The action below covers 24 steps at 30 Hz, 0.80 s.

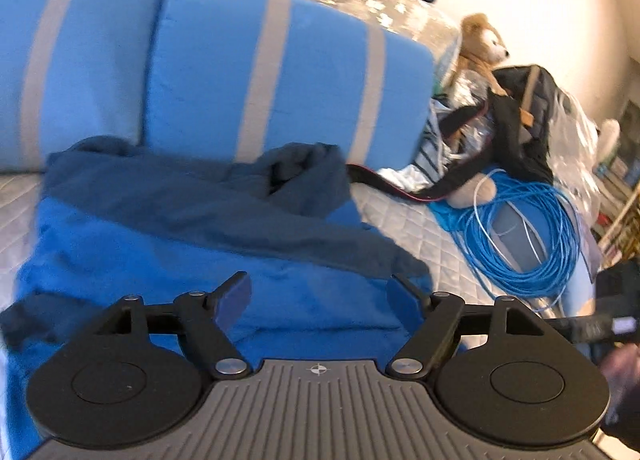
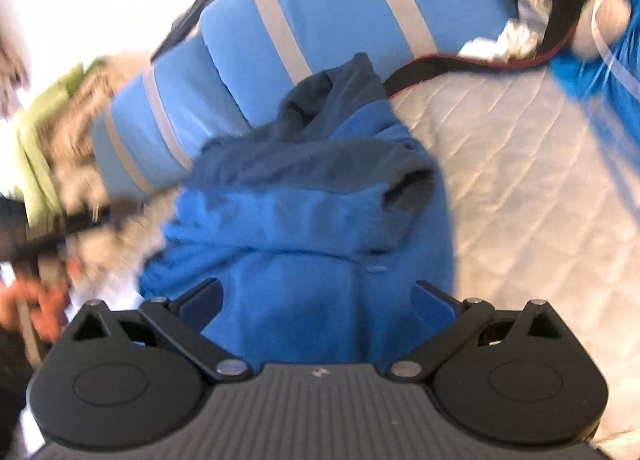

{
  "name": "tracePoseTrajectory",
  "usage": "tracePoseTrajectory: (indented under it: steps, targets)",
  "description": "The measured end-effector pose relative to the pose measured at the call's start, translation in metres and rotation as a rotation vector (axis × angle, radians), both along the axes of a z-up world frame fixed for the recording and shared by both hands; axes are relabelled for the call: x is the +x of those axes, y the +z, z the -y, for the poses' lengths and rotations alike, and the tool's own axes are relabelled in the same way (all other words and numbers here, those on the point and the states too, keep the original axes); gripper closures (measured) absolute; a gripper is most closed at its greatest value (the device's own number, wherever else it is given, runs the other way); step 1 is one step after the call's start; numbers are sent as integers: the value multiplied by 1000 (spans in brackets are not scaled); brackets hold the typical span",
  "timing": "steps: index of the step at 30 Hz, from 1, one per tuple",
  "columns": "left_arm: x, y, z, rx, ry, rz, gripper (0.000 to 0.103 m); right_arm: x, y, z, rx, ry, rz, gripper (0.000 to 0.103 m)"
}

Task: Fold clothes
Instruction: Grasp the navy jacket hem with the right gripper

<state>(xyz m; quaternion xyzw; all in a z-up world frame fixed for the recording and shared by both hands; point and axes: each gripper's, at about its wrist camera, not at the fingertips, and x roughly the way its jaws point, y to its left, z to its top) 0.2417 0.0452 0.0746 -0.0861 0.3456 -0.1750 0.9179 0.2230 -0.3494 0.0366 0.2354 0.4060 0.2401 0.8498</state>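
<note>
Both tools, left tool (image 1: 318, 296) and right tool (image 2: 318, 298), gape empty over the blue garment (image 1: 200, 244) on the bed (image 1: 404, 216); next, grasp an edge to fold.

The blue garment (image 1: 256, 276) is soft, matt cloth with a fuzzy nap, its darker part (image 1: 192, 196) duller and thinner. The pillows (image 1: 280, 72) are smooth matt fabric with grey woven stripes. The bed cover (image 2: 520, 164) is pale quilted cloth. The coiled cable (image 1: 532, 244) looks like smooth plastic. The toy lion (image 1: 482, 44) is plush. The left gripper (image 1: 320, 296) is matt black plastic with shiny metal pins.
</note>
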Motion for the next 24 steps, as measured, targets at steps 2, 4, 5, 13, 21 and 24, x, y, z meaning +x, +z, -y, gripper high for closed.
tracePoseTrajectory:
  steps: [2,4,5,13,21,24]
  targets:
    - [-7,1,-12,-2,19,2,28,15,-12,2,102,-15,-49,1]
    - [-10,1,-22,-3,33,1,28,28,-28,3,194,-42,-105,2]
    - [-11,1,-25,-1,40,2,28,35,-37,4,242,-58,-136,2]
    - [-16,-11,-41,-35,54,-40,27,77,-90,2,353,-171,-215,3]
    - [-13,-33,-42,-45,59,-89,27,90,-107,-1,427,-178,-161,1]
    - [-11,-37,-40,-55,61,-107,27,92,-106,-1,425,-167,-149,3]
